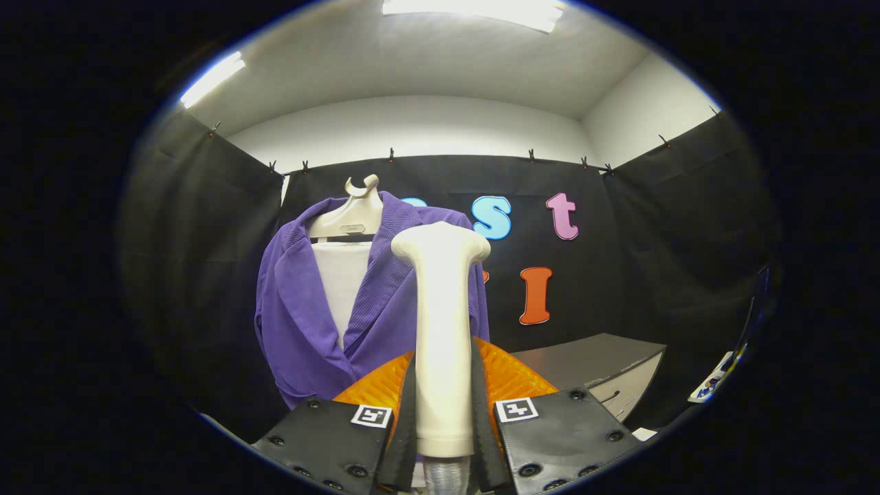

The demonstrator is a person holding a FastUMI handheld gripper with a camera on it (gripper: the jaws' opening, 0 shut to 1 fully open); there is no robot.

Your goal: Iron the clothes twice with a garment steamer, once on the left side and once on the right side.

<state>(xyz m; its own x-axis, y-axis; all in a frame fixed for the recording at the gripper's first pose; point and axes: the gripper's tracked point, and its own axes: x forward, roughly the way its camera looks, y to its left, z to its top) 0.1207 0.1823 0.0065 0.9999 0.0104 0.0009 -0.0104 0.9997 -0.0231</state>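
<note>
The claw point(443, 419) grips the white garment steamer point(442, 309) upright between both fingers, its head raised just ahead of the purple jacket point(302, 316) hanging far left on a hanger point(350, 213).

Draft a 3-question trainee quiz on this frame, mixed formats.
1. True or false: the tongs are shut on the steamer handle.
2. The purple jacket hangs on: A) a wall hook B) a pale hanger C) a chair.
3. Fill in: the steamer head stands ___ of the jacket, seen from the tongs.

Key: 1 true; 2 B; 3 in front.
</note>
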